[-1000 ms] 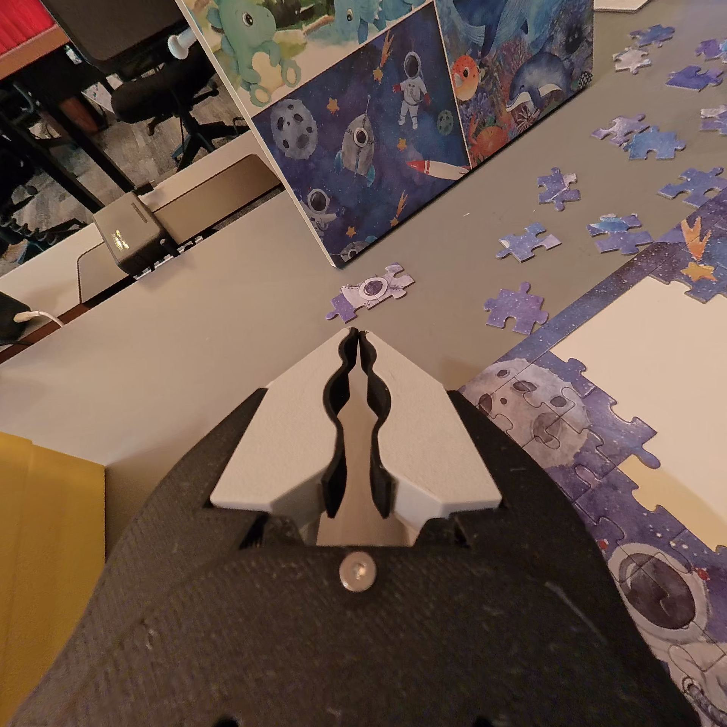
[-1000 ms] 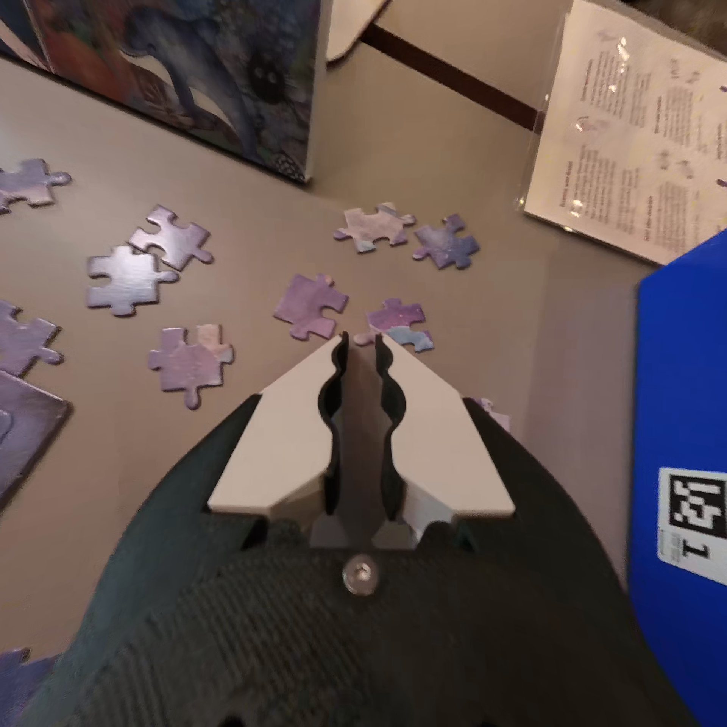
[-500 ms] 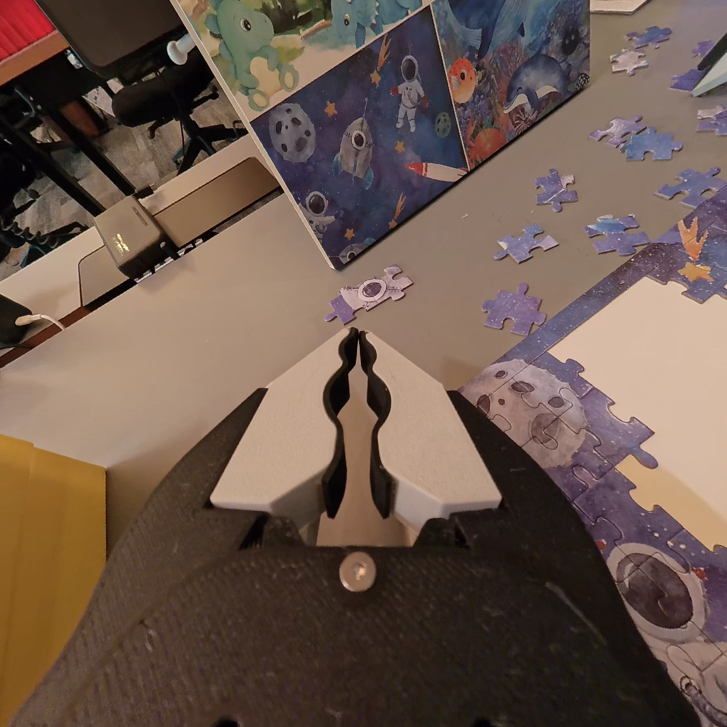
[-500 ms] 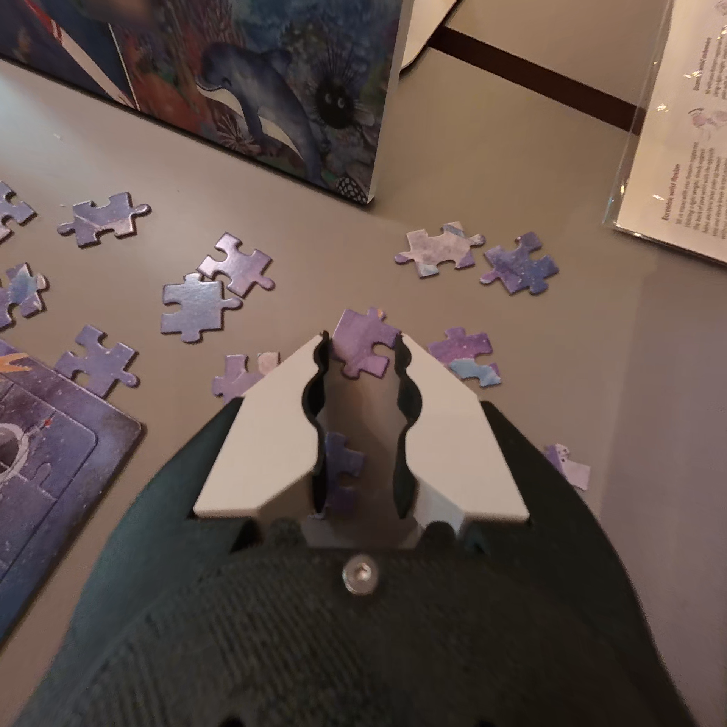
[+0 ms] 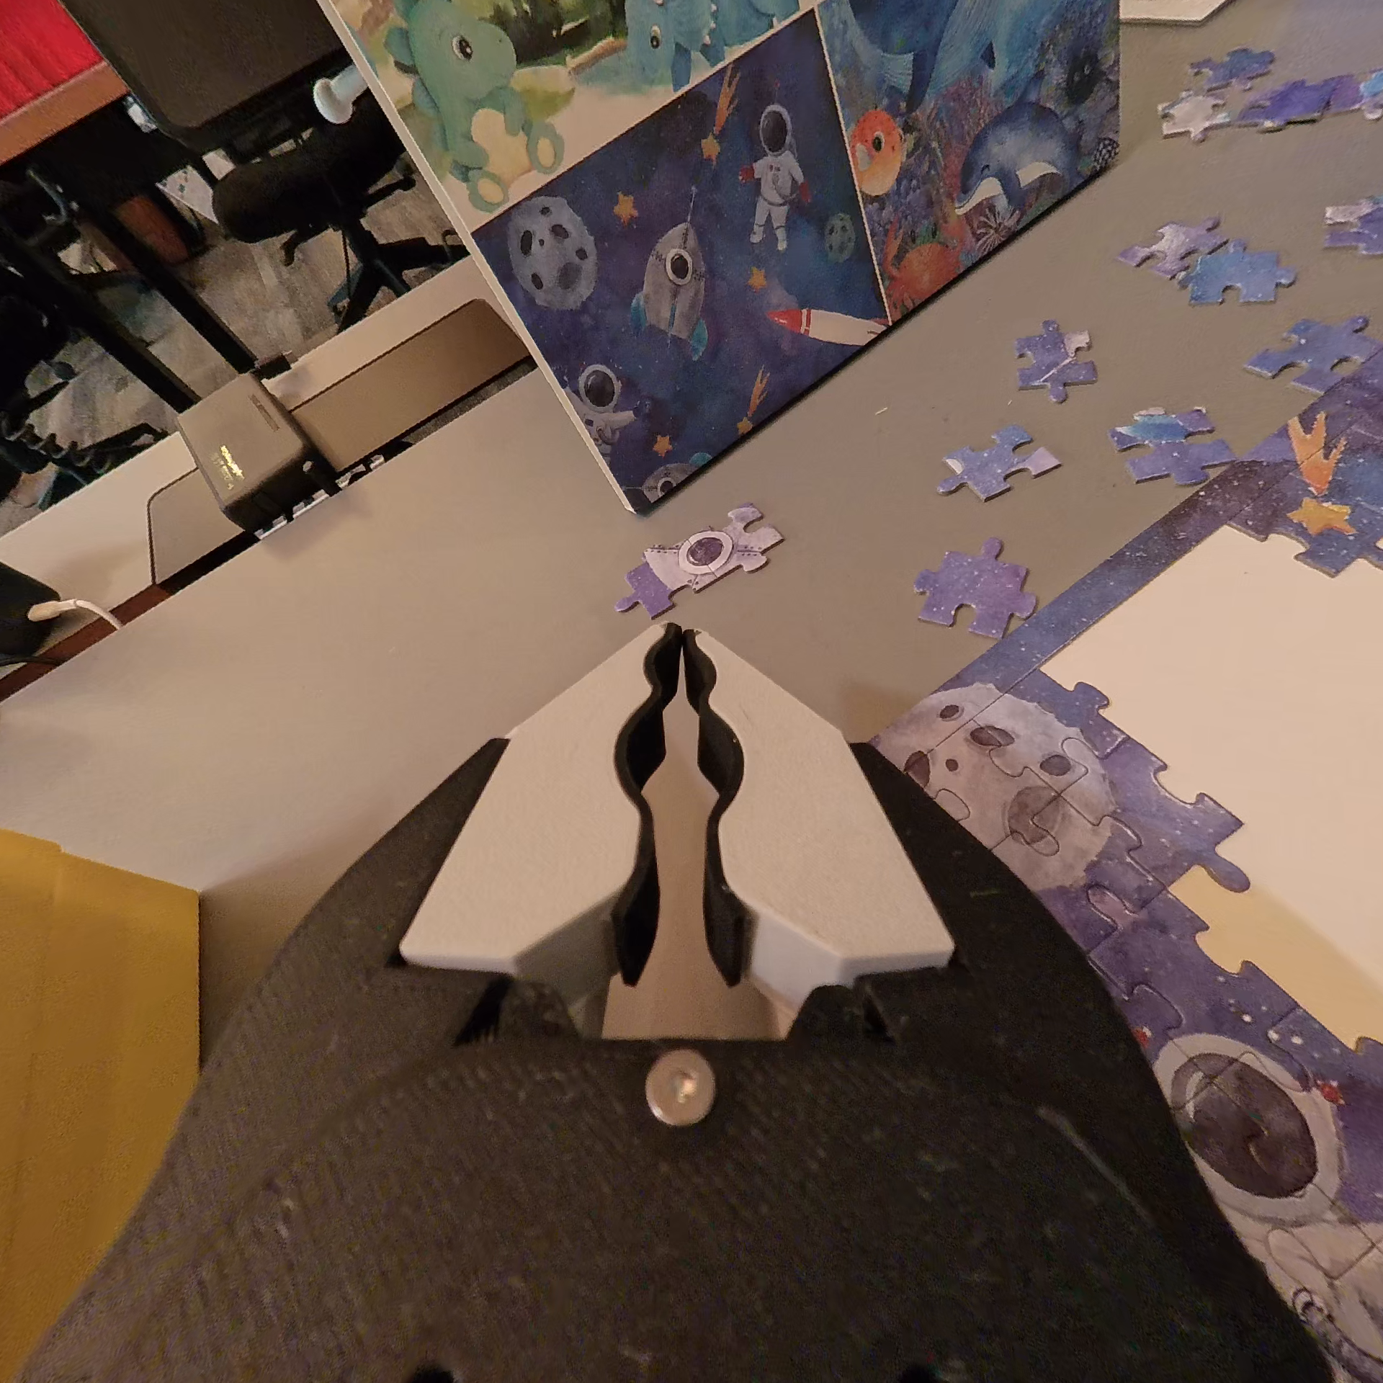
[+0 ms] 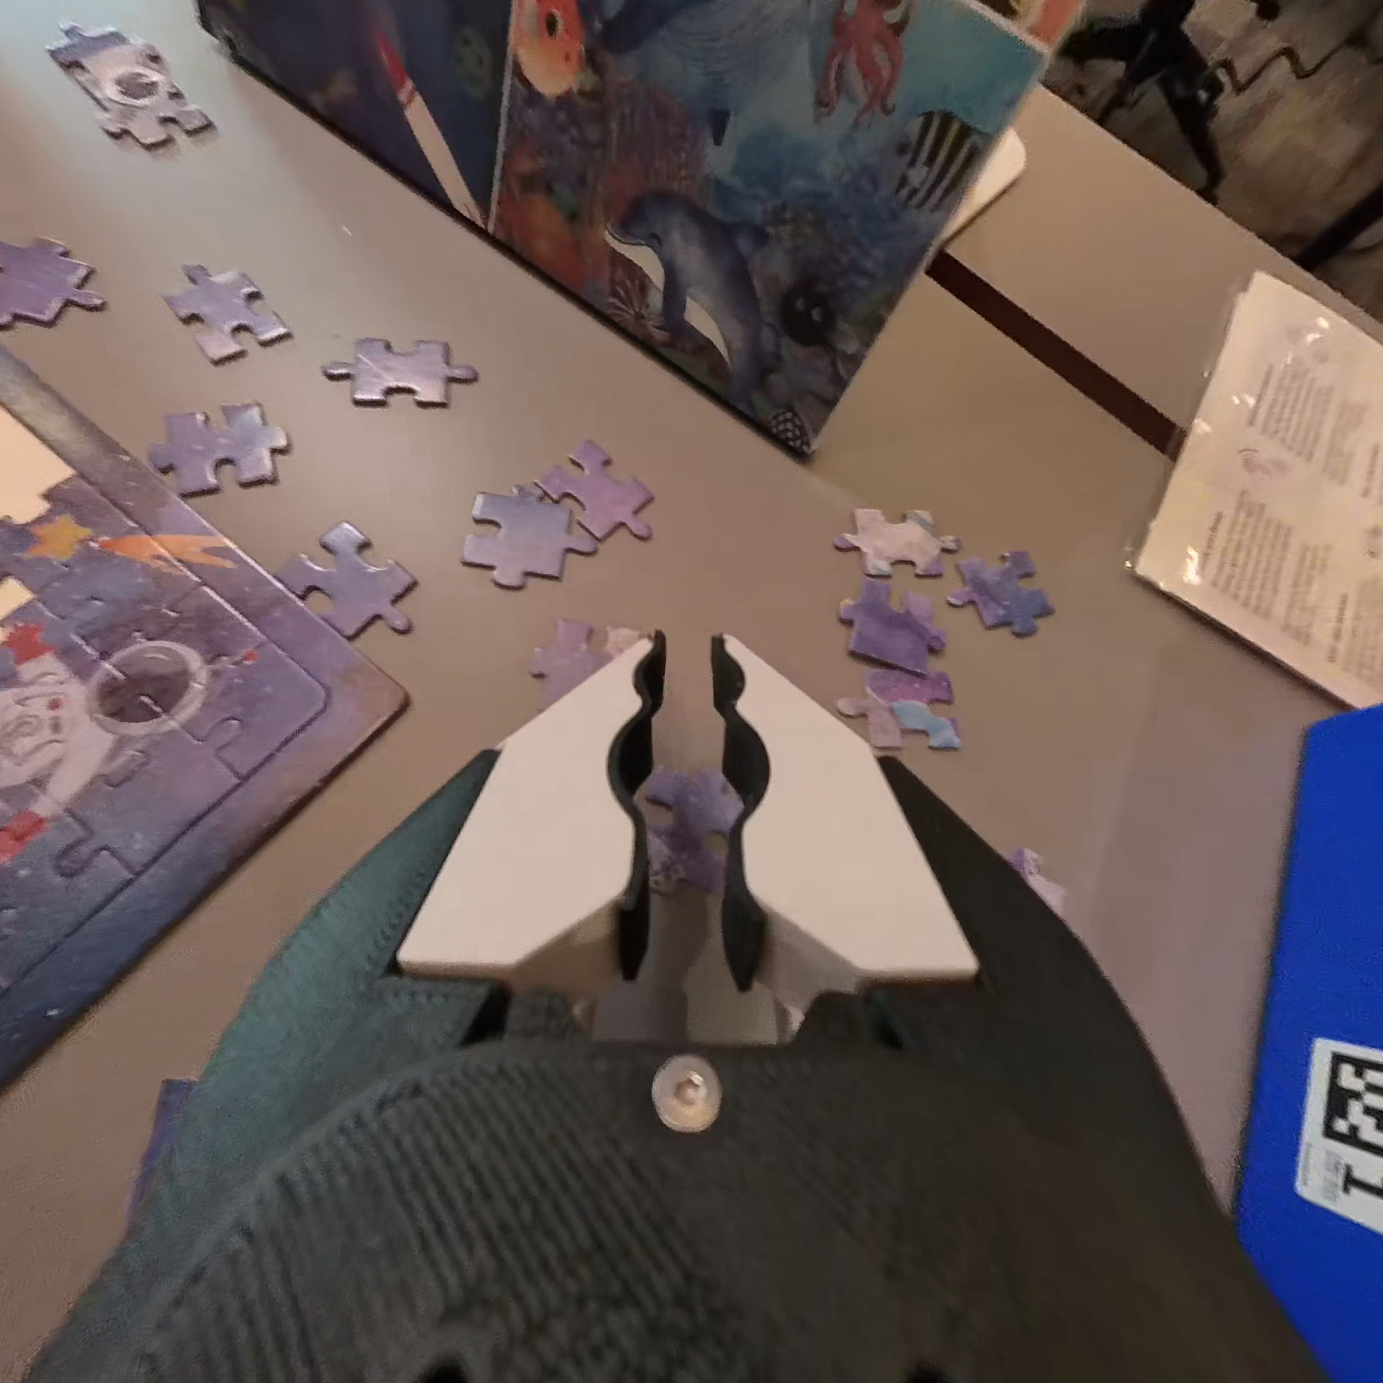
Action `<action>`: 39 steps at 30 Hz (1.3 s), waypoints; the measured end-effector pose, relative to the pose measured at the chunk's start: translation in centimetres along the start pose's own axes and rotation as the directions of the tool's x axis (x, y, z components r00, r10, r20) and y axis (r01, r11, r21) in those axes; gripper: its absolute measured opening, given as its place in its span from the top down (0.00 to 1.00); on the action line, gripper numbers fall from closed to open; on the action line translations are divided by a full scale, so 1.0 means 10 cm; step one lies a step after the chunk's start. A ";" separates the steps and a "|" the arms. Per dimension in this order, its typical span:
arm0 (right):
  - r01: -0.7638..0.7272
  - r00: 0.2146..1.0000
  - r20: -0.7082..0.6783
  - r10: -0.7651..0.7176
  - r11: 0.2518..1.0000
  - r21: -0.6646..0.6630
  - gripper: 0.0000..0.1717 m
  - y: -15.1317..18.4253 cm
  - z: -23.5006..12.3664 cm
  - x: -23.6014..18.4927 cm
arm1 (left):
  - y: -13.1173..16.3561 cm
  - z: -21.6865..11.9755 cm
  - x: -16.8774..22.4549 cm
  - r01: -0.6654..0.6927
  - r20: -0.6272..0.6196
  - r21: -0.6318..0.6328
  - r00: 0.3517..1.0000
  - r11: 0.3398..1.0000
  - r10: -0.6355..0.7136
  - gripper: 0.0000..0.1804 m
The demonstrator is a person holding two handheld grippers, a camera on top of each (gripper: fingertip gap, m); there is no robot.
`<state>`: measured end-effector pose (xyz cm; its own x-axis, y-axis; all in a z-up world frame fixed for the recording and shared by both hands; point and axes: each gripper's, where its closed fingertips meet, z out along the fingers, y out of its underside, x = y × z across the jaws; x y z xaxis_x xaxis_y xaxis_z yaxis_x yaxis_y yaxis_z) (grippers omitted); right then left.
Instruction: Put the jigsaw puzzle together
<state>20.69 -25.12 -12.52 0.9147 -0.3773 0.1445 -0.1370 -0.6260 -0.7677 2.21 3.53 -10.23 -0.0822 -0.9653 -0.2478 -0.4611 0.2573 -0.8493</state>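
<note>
My left gripper (image 5: 681,636) is shut with nothing between its pads, low over the grey table (image 5: 374,673). A joined pair of rocket puzzle pieces (image 5: 703,557) lies just beyond its tips. The partly built space puzzle (image 5: 1048,808) is on its right. My right gripper (image 6: 687,640) has its jaws a little apart, and bare table shows between the tips. A blurred purple piece (image 6: 692,831) shows in the gap farther back; I cannot tell whether the pads touch it. A pale purple piece (image 6: 569,658) lies by the left fingertip. Another purple piece (image 6: 890,636) lies to the right.
The picture-covered puzzle box (image 5: 711,247) stands on the table and also shows in the right wrist view (image 6: 711,224). Several loose pieces lie scattered. A blue box with a tag (image 6: 1332,973) and a sleeved sheet (image 6: 1272,486) are on the right. A yellow surface (image 5: 75,1048) is at the left. My right fingertips sit around 35 centimeters from my left ones. It is some 4 centimeters from my right tips to the pale purple piece (image 6: 569,658). My left gripper is the nearer one to the partly built space puzzle (image 5: 1048,808): about 11 centimeters, against 30 centimeters.
My right gripper opened around a purple piece half a second ago, then narrowed and drew back. That piece is no longer between its tips. The left gripper has barely moved.
</note>
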 end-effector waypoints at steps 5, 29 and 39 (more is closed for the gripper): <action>-0.110 0.994 -0.005 0.110 0.994 -0.002 0.89 0.16 0.01 0.24 | 0.00 0.00 0.00 -0.001 -0.001 0.001 1.000 1.000 0.001 1.00; -0.203 0.979 -0.025 0.202 0.978 -0.050 0.76 0.19 0.43 0.68 | 0.00 0.01 0.01 -0.001 -0.004 -0.003 1.000 1.000 0.001 1.00; -0.059 0.997 0.051 0.057 0.997 0.048 0.85 -0.04 0.21 0.31 | 0.00 0.01 0.02 -0.004 -0.005 -0.002 1.000 1.000 0.004 1.00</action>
<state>24.34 -24.62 -13.10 0.9238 -0.3768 0.0684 -0.1725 -0.5689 -0.8041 2.27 3.37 -10.30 -0.0881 -0.9645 -0.2488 -0.4622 0.2609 -0.8475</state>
